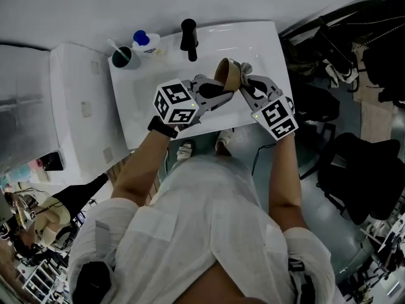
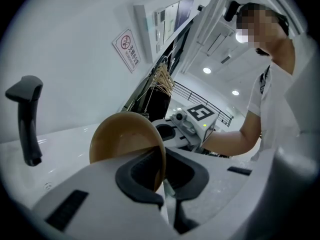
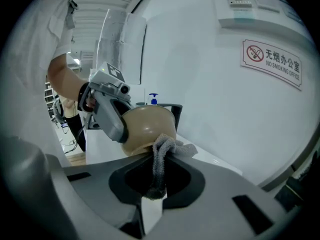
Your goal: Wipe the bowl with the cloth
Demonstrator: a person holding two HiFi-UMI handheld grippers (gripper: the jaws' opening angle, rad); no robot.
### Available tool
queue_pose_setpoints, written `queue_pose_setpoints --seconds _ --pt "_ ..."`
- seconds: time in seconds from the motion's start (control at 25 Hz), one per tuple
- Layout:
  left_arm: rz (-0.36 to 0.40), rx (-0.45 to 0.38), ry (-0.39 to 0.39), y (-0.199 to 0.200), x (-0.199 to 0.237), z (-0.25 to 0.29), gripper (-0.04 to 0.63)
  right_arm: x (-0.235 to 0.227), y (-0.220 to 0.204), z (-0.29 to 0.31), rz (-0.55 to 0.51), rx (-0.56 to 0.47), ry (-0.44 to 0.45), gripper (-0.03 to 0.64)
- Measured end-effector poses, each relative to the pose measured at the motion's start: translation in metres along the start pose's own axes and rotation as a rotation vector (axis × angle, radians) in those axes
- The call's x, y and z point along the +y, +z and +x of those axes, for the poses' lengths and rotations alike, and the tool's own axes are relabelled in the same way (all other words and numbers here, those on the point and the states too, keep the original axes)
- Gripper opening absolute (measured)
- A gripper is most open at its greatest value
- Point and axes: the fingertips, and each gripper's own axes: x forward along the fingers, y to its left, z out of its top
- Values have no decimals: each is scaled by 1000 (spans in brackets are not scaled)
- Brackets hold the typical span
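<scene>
White sink counter (image 1: 136, 106) right in front of you, back edge against pale wall. Black tap (image 1: 188, 40) stands upright at back edge, near middle. Dark green cup (image 1: 122, 57) sits in your back left corner, pale stick leaning out of it. Blue-topped pump bottle (image 1: 143, 40) just right of cup, between cup and tap, upright. Cannot tell whether cup and bottle touch. White box-shaped unit (image 1: 76, 113) stands against counter's left side, on your left.

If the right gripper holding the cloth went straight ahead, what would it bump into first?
The tan bowl, held by the left gripper; the right gripper's cloth seems to touch it.
</scene>
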Motion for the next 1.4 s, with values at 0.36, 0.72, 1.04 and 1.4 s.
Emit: queue_pose_setpoints --seconds 0.36,0.72,1.04,1.4 --pt "17 -33 5 13 0 -2 18 13 -10 15 39 15 31 51" --pt "126 189 220 -43 28 -17 17 28 -14 1 241 -95 19 51" --pt "173 543 426 -153 89 -39 18 18 -14 -13 394 -202 -76 51" --pt "233 845 475 -225 128 -36 25 21 -9 -23 385 -208 -85 51"
